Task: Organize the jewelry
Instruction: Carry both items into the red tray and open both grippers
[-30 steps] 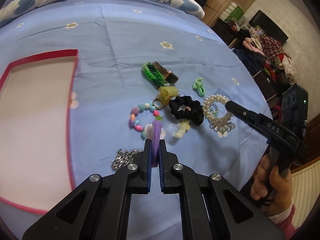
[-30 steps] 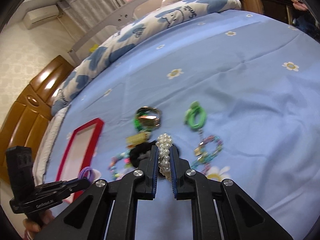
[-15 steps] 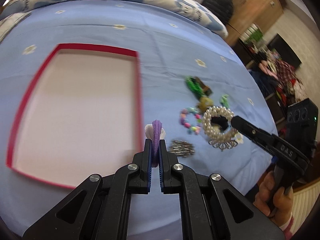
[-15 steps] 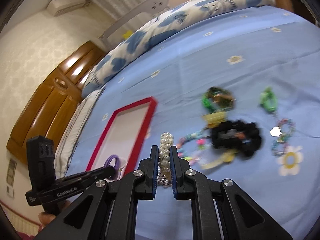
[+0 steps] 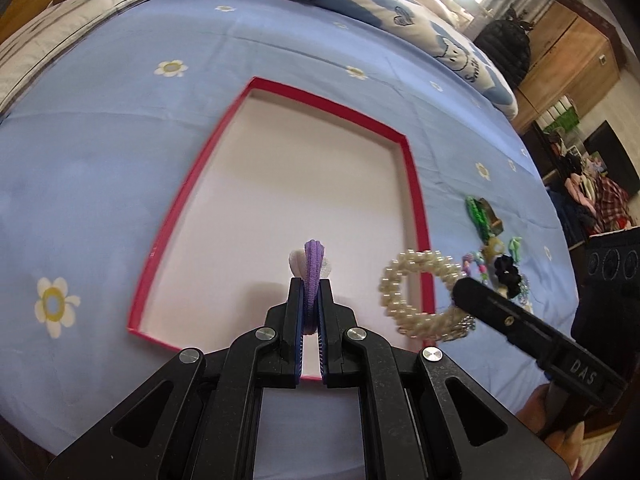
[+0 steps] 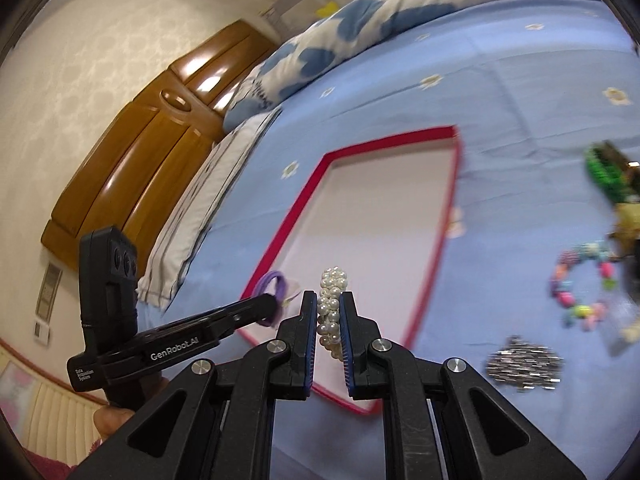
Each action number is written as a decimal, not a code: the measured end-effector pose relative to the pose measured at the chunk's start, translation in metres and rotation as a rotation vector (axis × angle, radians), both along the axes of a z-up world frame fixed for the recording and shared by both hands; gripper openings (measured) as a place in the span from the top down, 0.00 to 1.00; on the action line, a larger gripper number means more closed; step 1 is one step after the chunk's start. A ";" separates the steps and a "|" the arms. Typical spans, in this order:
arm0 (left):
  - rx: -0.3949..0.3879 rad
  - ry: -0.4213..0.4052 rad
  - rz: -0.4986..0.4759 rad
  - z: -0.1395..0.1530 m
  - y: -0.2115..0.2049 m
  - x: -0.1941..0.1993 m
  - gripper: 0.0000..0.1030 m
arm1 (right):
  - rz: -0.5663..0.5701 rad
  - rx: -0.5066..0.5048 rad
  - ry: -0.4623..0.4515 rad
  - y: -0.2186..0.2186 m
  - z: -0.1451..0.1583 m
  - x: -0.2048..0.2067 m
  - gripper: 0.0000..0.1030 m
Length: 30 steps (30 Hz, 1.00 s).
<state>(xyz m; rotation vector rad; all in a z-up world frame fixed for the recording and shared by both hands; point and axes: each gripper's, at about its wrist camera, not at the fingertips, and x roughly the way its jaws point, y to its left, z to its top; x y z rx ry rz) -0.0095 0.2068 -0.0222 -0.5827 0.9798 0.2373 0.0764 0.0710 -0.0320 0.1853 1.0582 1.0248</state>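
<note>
Left wrist view: my left tongs (image 5: 307, 304) are pinched nearly closed on a purple hair tie (image 5: 313, 276), its loop standing on edge, long axis running straight out along the fingers, with a pale ornament behind it. A second ago these tongs were lifting the tie from the jewelry pile on the bed; now they hang over the near end of the red-rimmed tray (image 5: 411, 184), so the carry is almost done and I judge the release comes next.

My right tongs (image 5: 466, 294) enter from the right, clamped on the pearl bracelet (image 5: 416, 296). Its ring faces this camera and straddles the tray's right rim near the near-right corner. A second ago it was over the pile too, so both pieces have crossed together.

In the right wrist view the right tongs (image 6: 328, 320) are narrowly open around the pearl bracelet (image 6: 331, 312), which I see edge-on, its long axis pointing forward toward the tray's far end. The left tongs (image 6: 272, 304) hold the hair tie (image 6: 274, 286) at the tray's near-left corner.

The tray floor looks bare. Left on the blue bedsheet (image 6: 520, 120) beyond the tray's right edge are the beaded bracelet (image 6: 580, 284), a silver chain heap (image 6: 524, 364), a green braided piece (image 5: 478, 216) and a black scrunchie (image 5: 508, 272).
</note>
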 end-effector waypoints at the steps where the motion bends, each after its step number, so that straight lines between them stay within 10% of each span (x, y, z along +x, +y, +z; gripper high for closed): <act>1: -0.001 0.006 0.001 -0.002 0.001 0.000 0.96 | 0.011 -0.001 0.005 0.005 -0.002 -0.003 0.90; 15: 0.004 0.087 0.021 -0.034 0.013 0.008 0.94 | 0.012 -0.100 0.034 0.031 -0.036 0.013 0.90; 30: 0.052 0.111 0.047 -0.028 0.019 0.001 0.64 | 0.019 -0.154 0.020 0.040 -0.044 0.015 0.72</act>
